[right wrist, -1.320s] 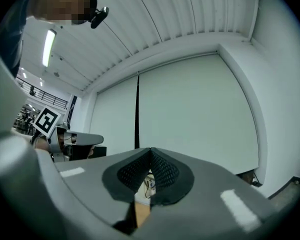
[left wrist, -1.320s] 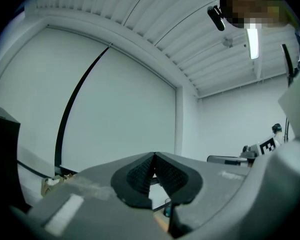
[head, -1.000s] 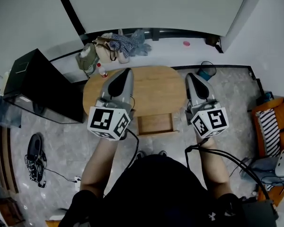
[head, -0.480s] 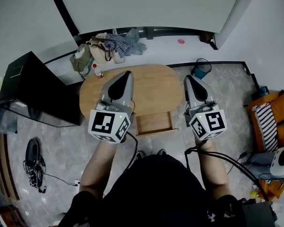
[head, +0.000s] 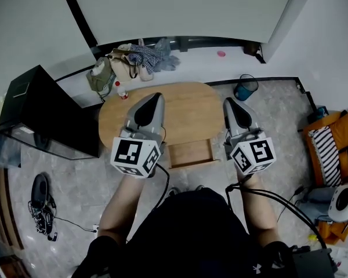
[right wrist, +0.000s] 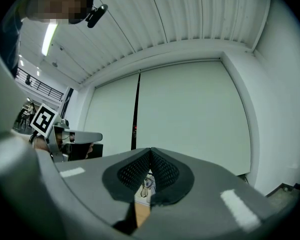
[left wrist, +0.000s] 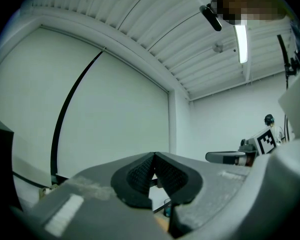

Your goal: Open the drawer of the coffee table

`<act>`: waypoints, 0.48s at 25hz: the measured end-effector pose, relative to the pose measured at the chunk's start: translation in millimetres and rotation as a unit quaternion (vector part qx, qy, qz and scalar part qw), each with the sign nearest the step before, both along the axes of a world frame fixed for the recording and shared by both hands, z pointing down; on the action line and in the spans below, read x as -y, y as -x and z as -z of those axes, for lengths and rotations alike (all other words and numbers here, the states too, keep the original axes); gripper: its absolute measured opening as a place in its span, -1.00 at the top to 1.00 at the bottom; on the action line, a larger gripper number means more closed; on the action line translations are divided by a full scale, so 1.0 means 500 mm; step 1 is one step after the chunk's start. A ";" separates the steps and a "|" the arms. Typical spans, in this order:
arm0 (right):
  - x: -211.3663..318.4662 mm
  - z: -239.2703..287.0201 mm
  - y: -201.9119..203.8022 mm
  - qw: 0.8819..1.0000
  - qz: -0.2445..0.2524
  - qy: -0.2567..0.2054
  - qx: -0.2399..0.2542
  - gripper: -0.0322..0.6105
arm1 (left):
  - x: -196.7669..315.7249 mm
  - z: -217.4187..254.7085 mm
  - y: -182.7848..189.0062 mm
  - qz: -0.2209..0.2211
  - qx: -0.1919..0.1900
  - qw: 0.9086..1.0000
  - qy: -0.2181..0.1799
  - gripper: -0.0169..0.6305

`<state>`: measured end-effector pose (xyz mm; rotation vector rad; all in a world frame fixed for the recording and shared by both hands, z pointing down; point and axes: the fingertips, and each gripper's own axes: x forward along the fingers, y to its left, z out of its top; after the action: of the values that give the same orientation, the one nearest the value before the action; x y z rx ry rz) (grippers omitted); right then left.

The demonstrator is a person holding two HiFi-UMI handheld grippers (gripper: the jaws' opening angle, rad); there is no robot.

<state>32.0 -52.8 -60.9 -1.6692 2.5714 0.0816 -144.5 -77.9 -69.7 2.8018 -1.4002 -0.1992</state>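
The drawer (head: 190, 153) stands pulled out of the coffee table (head: 185, 106) at the middle of its near long edge, toward the person, with its bare wooden bottom showing. The table top is an oval of light wood.

In the head view the left gripper (head: 154, 96) lies over the left half of the top and the right gripper (head: 228, 101) over its right end, both pointing away from the person. Each gripper's own view shows its ribbed pads (left wrist: 140, 171) pressed together at the tips, with nothing between them.

The only print on them is the black-and-white square markers on the left cube (head: 135, 155) and the right cube (head: 253, 155), which carry no letters. A small white emblem (head: 256, 267) on the person's black top is too small to read.

Just beyond the far left corner of the table stands a small red-capped bottle (head: 122, 91), its label illegible. Behind it lies a heap of bags and cloth (head: 133, 59).

Off the far right end is a blue bin (head: 245, 87). A black cabinet (head: 43, 112) sits left of the table, and dark shoes (head: 40, 197) lie on the floor nearer the person.
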 end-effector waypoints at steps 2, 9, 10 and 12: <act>-0.005 -0.001 0.007 1.000 0.000 -0.003 0.000 0.89 | -0.006 0.000 0.006 -0.001 0.002 1.000 -0.004 0.94; -0.004 0.004 0.018 1.000 0.004 -0.003 0.001 0.89 | -0.008 0.004 0.011 -0.004 -0.002 1.000 0.000 0.94; -0.004 0.005 0.020 1.000 0.005 -0.003 0.000 0.89 | -0.007 0.003 0.013 -0.004 -0.002 1.000 0.001 0.94; -0.003 0.006 0.025 1.000 0.007 -0.002 -0.001 0.89 | -0.006 0.001 0.017 -0.003 -0.002 1.000 0.003 0.94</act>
<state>19.7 -51.1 -63.9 -1.6514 2.5813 0.0885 -152.9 -75.0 -70.3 2.7979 -1.3892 -0.2010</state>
